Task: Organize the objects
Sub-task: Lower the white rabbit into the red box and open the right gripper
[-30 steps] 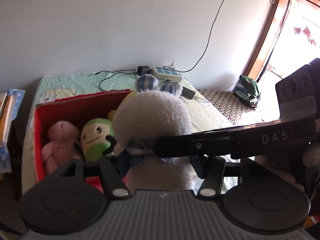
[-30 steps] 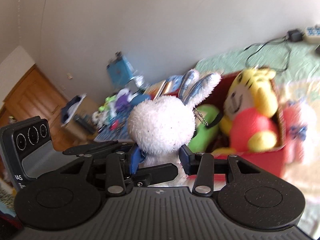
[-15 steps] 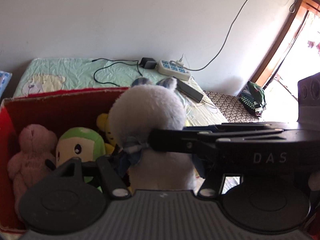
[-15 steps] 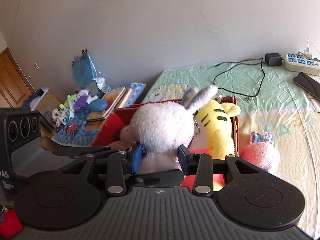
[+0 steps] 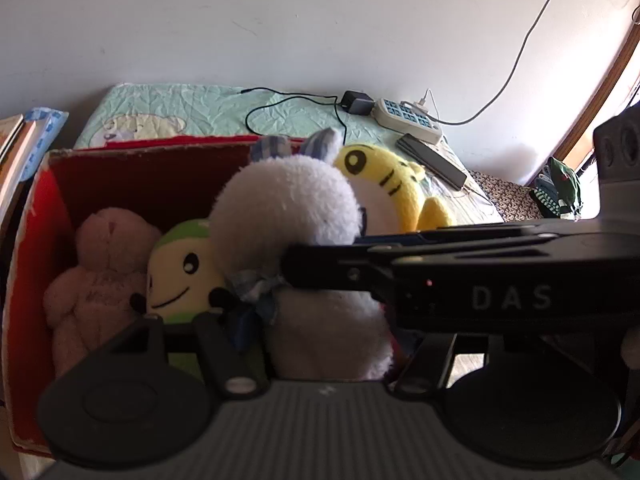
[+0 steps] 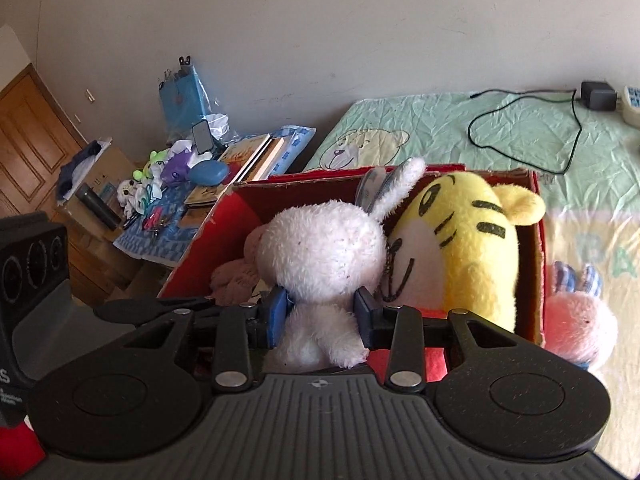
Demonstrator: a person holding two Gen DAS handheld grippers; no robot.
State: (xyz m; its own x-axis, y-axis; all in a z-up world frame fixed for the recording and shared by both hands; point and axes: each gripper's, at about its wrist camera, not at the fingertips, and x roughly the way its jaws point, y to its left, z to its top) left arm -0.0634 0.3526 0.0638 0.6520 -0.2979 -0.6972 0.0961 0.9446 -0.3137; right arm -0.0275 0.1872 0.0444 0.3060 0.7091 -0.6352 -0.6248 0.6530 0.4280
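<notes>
A white plush rabbit [image 6: 324, 252] with checked blue ears is held over the red cardboard box [image 6: 224, 216]. My right gripper [image 6: 320, 318] is shut on the rabbit's neck. My left gripper [image 5: 320, 332] also has its fingers at the rabbit's [image 5: 288, 212] body from the other side, and the right gripper's arm crosses in front of it. In the box lie a pink bear [image 5: 100, 264], a green and yellow plush [image 5: 180, 276] and a yellow tiger plush [image 6: 468, 240]. A pink plush [image 6: 580, 320] lies on the bed outside the box, to its right.
The box stands on a bed with a pale green sheet [image 6: 460, 128]. A power strip [image 5: 408, 118], charger and black cable lie at the bed's far end. A cluttered low table with books and small toys [image 6: 180, 176] stands left of the bed. A doorway [image 5: 600, 92] is at right.
Both grippers have carried the rabbit lower, down towards the box, between the green plush and the tiger. The box now fills more of both views.
</notes>
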